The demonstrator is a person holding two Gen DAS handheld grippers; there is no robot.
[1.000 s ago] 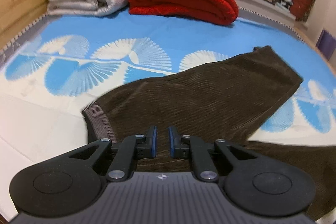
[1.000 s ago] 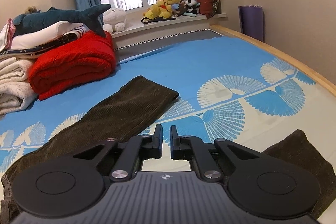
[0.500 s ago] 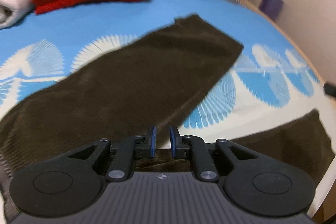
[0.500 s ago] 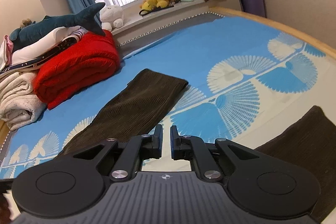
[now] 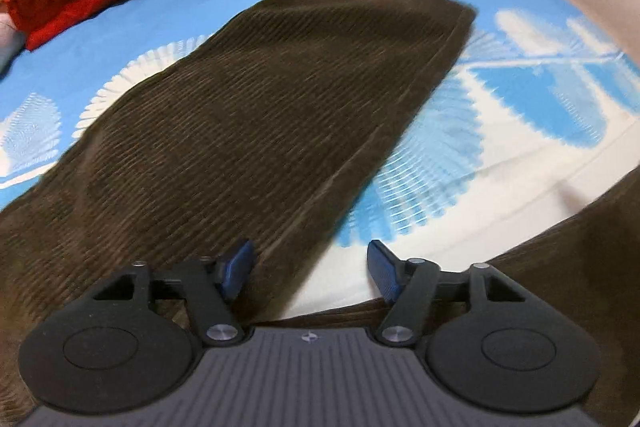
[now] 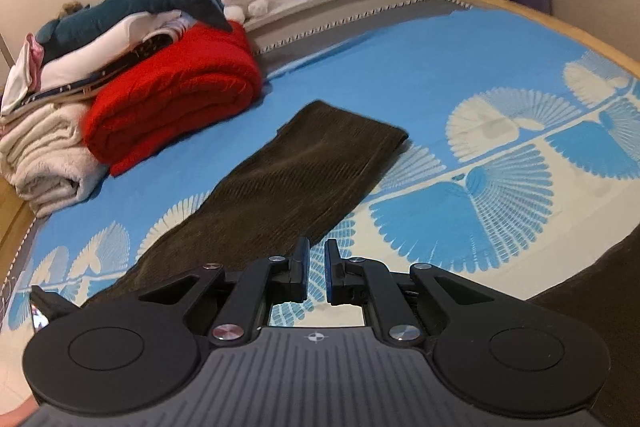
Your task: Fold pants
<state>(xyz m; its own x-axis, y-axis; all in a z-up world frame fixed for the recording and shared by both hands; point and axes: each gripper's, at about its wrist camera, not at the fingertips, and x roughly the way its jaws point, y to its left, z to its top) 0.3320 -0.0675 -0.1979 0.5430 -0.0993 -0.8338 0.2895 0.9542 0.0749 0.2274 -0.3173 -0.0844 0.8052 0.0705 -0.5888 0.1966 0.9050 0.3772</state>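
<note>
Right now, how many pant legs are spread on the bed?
2: one leg lies stretched toward the red blanket, the other leg at the bed's near right edge, mostly cut off.

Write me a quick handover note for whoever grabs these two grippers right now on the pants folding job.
Left gripper: jaws opening, nothing between the pads, low over the inner edge of the nearer pant leg.
Right gripper: shut, empty, hovering over the bed sheet.
Brown corduroy pants: spread flat on the sheet, legs apart in a V, one leg stretching toward the red blanket, the other leg off at the right edge.
Done: pants laid out. No fold yet.
Left: probably bring one leg onto the other, then fold along the length.
</note>
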